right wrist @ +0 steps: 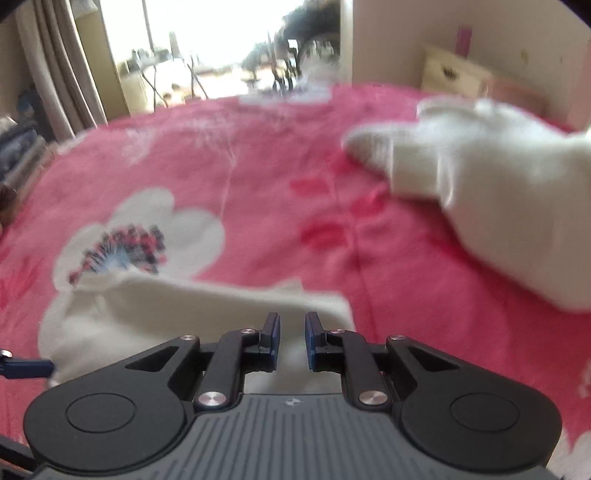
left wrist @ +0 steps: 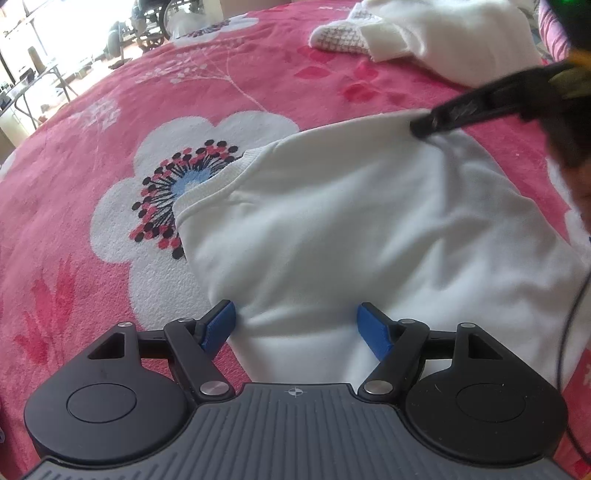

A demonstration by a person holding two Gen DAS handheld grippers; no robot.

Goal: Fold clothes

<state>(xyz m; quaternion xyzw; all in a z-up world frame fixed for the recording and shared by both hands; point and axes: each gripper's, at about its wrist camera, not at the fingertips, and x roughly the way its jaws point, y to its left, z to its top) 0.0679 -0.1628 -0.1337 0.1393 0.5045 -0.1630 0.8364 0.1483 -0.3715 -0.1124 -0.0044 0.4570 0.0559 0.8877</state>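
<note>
A white sweatshirt point(left wrist: 332, 236) lies on a pink floral blanket point(left wrist: 110, 110), its ribbed hem point(left wrist: 210, 184) toward the left. My left gripper point(left wrist: 297, 326) stands open at the garment's near edge, and its blue pads point(left wrist: 219, 326) straddle a ridge of cloth without closing on it. My right gripper point(right wrist: 292, 332) is nearly shut with white fabric between its fingers. In the left wrist view its black finger point(left wrist: 454, 114) pinches the sweatshirt's far edge, and creases run toward it. The right wrist view is blurred and shows the sweatshirt point(right wrist: 166, 314) below the gripper.
A second white garment point(left wrist: 454, 33) with a knitted part lies at the blanket's far right, also seen as the white garment point(right wrist: 498, 192). A cream drawer unit point(right wrist: 454, 74) stands beyond the bed. Tables and clutter sit by the bright window point(right wrist: 207, 37).
</note>
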